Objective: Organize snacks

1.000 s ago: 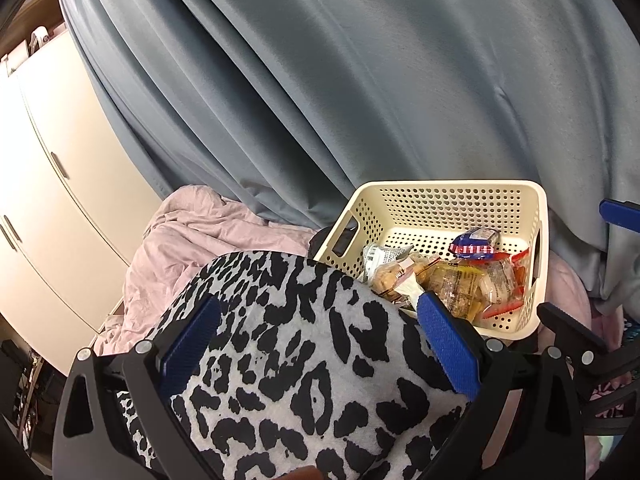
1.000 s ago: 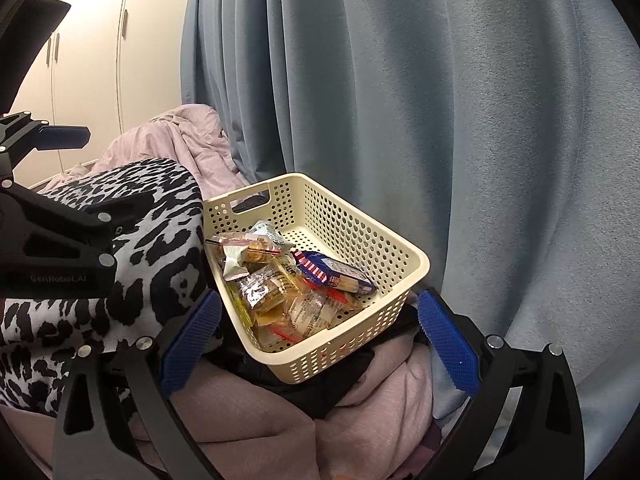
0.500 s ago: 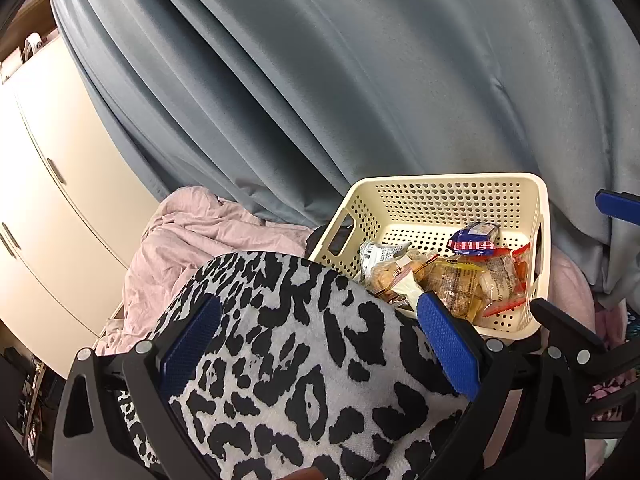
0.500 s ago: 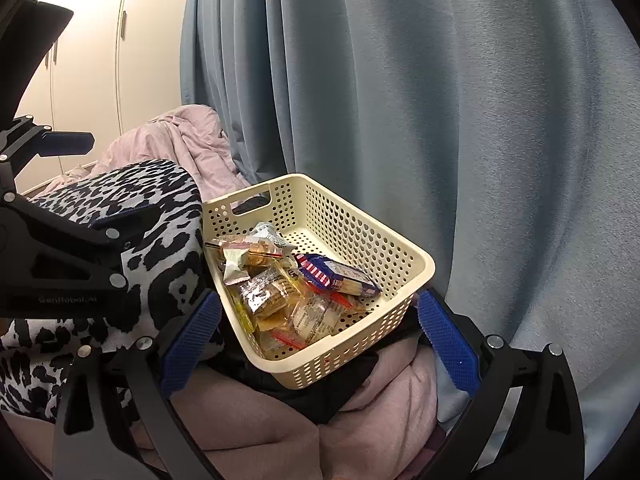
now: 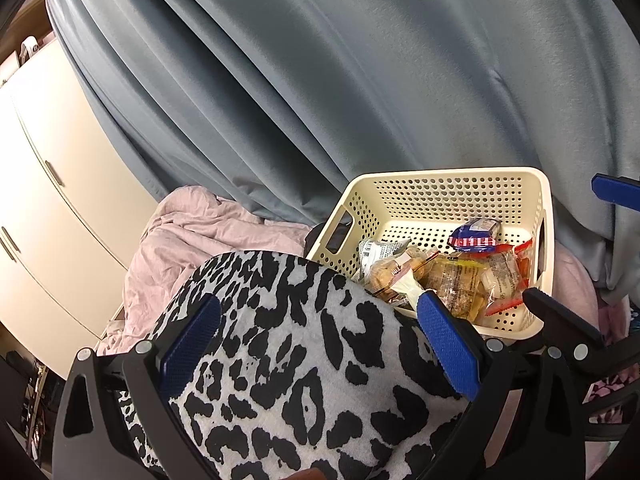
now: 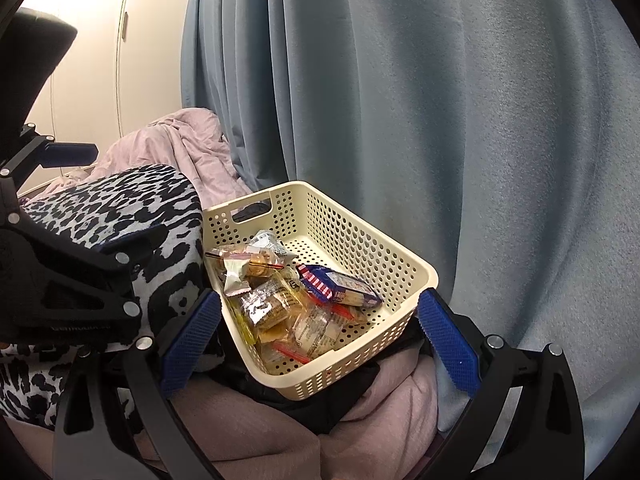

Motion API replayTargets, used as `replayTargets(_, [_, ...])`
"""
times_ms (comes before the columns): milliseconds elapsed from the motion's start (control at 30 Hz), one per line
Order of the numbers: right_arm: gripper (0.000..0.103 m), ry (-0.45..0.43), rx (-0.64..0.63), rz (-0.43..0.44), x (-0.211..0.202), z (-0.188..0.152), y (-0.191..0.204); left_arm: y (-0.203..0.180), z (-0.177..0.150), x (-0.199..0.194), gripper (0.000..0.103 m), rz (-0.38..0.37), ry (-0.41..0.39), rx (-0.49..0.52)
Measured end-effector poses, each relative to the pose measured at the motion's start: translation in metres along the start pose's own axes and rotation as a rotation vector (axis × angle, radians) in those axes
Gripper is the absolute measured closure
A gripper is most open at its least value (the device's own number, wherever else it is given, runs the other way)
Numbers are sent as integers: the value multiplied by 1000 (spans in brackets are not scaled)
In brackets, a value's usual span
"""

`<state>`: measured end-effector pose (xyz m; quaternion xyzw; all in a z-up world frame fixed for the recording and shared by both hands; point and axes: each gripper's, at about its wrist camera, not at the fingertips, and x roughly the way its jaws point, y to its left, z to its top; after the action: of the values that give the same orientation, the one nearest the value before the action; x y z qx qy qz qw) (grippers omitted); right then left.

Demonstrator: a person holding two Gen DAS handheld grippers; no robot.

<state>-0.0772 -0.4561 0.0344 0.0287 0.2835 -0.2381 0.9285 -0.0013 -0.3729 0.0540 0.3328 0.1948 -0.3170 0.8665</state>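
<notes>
Blue ribbed pads spread wide on both tools, nothing pinched. The right tool (image 6: 316, 332) straddles the near corner of the cream basket (image 6: 362, 216); the left tool (image 5: 320, 340) hovers over a leopard-print cushion (image 5: 288, 360), basket at its two o'clock. Snack packets (image 6: 280, 304) lie heaped in the basket's near half — a blue-and-red striped pack (image 6: 340, 286) on top, far half bare. That fits snacks just gathered or a heap awaiting sorting. Any grasp here, I'd judge, wants a light pinch on a wrapper edge — crinkly film slips. The basket sits tilted on soft pink bedding (image 6: 256, 432), so expect wobble. Grey-blue curtain (image 6: 440, 100) at twelve, cream wardrobe (image 5: 44, 208) at nine.
</notes>
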Motion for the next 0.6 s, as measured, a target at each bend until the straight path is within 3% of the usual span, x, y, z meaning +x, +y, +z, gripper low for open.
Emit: replayTargets(600, [3, 7, 1, -5, 5, -1, -1, -7, 0, 10, 5, 3, 15, 20])
